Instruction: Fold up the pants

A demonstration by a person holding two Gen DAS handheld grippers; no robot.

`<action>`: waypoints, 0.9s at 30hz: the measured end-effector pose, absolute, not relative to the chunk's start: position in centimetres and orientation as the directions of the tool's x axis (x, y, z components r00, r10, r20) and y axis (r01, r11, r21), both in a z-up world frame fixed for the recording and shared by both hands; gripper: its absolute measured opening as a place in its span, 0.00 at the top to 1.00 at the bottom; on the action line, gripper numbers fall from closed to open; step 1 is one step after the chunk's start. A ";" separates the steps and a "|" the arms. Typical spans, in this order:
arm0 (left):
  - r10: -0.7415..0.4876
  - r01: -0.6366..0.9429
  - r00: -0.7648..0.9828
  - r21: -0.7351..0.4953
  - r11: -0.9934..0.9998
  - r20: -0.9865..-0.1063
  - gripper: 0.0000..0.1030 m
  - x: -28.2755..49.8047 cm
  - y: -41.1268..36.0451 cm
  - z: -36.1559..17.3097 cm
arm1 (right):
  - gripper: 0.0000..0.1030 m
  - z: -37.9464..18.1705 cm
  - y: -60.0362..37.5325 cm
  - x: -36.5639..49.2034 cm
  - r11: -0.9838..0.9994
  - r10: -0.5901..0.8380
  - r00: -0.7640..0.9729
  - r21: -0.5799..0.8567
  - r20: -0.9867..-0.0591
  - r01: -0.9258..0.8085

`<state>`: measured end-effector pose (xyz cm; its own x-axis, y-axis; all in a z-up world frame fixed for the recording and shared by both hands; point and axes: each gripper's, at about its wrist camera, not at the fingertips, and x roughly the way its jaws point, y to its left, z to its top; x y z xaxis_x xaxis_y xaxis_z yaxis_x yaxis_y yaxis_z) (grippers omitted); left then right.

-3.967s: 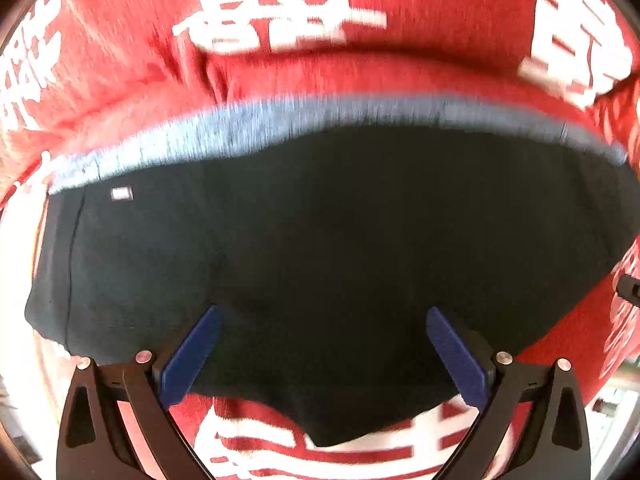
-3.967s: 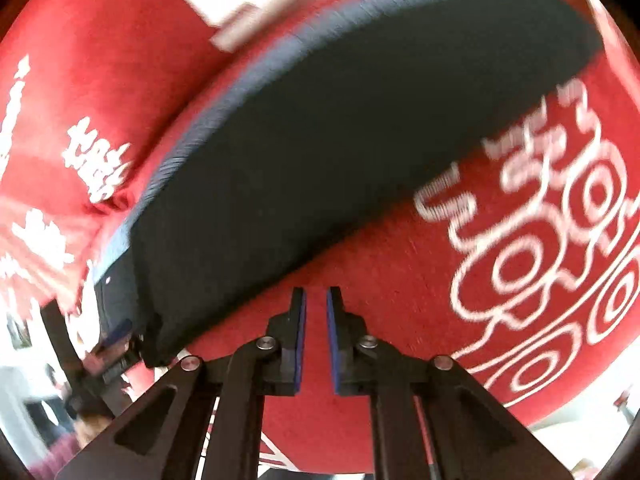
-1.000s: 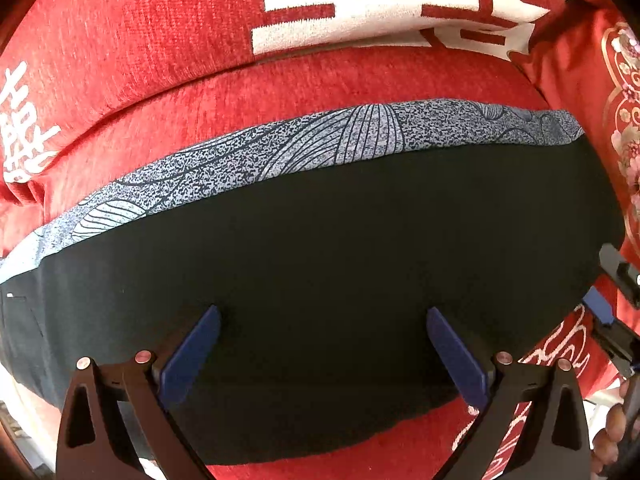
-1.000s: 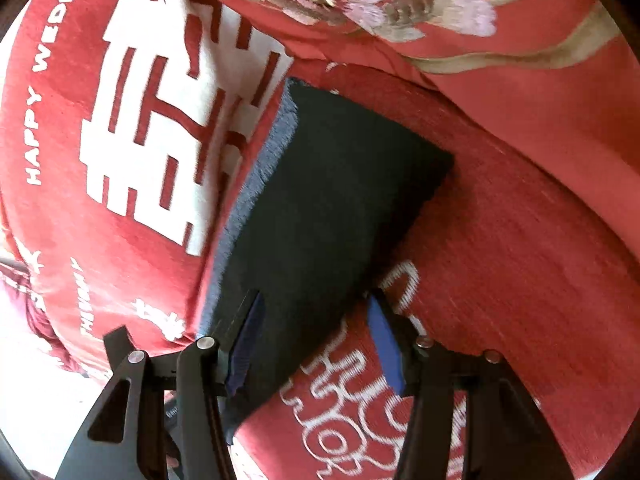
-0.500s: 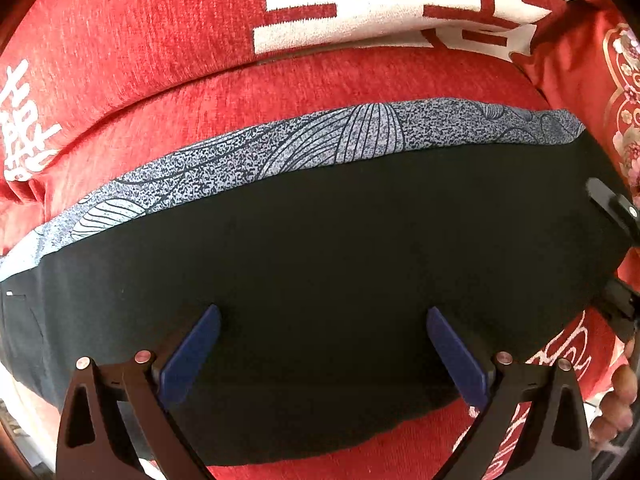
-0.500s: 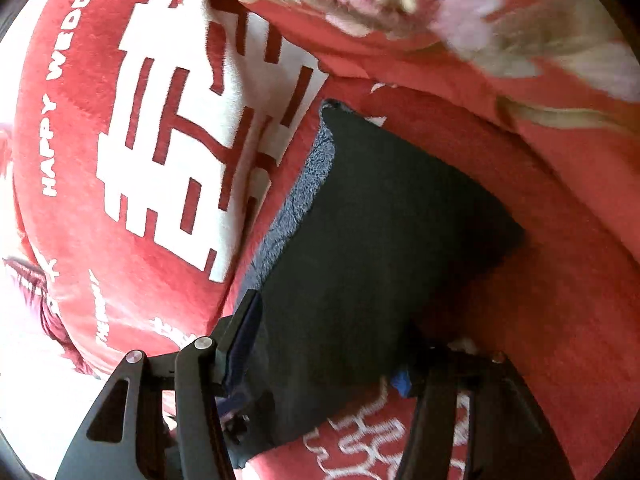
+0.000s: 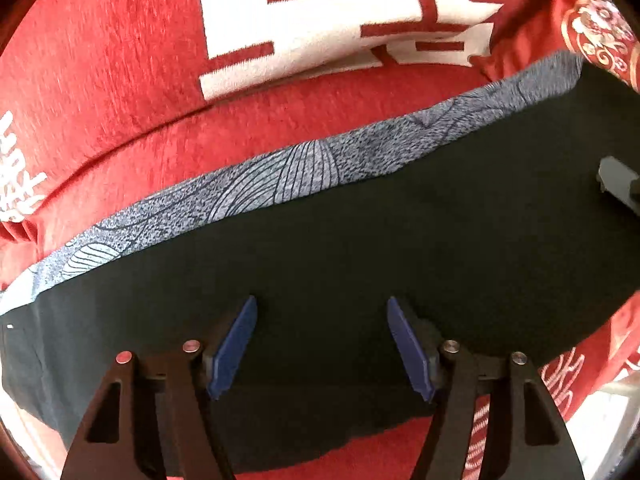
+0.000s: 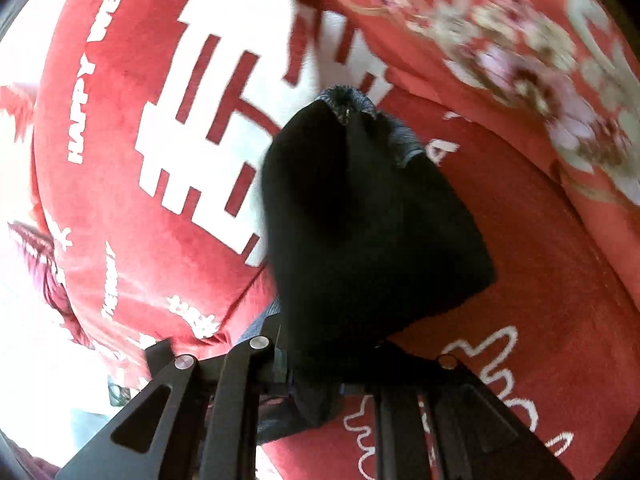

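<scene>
Black pants (image 7: 360, 272) with a grey patterned band (image 7: 280, 176) along the far edge lie across a red sofa seat (image 7: 192, 136). My left gripper (image 7: 320, 346) points down over the black cloth near its front edge. Its jaws are closing, the blue pads (image 7: 234, 346) still stand apart and the flat cloth is not pinched. My right gripper (image 8: 320, 380) is closing on the right end of the pants (image 8: 360, 220), which rises from its jaws as a bunched fold. In the left wrist view a part of the right gripper (image 7: 618, 182) shows at the right edge.
The sofa backrest (image 7: 120, 40) is red with large white characters and stands behind the pants. A red floral cushion (image 8: 520, 40) lies at the right end. White line patterns mark the seat front (image 8: 500, 372). A bright floor (image 8: 24, 320) shows past the sofa's left side.
The left jaws have narrowed over the cloth. The right gripper has closed on the right end of the pants and lifted it, so the cloth there now stands bunched up.
</scene>
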<state>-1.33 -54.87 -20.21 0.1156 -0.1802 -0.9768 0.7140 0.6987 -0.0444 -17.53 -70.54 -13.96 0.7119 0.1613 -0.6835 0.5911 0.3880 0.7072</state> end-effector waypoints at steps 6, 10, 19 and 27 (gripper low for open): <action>-0.229 0.736 0.082 -0.096 0.670 -0.970 0.32 -0.9 -54.4 -20.6 | 0.85 -11.0 -67.9 -14.6 0.550 0.124 0.664 0.608 -0.737 0.572; -0.270 0.704 0.036 -0.167 0.690 -0.962 0.31 0.3 -52.4 -19.4 | 0.85 -8.7 -65.2 -12.6 0.650 0.085 0.633 0.524 -0.770 0.550; -0.313 0.587 0.102 -0.197 0.785 -0.944 0.16 6.4 -38.8 -16.2 | 0.81 -6.2 -54.8 -6.2 0.878 -0.057 0.511 0.201 -0.857 0.434; -0.186 0.444 0.139 -0.107 0.890 -0.973 0.16 12.0 -25.8 -18.6 | 0.68 -14.8 -40.1 1.1 0.972 -0.177 0.303 -0.118 -0.936 0.205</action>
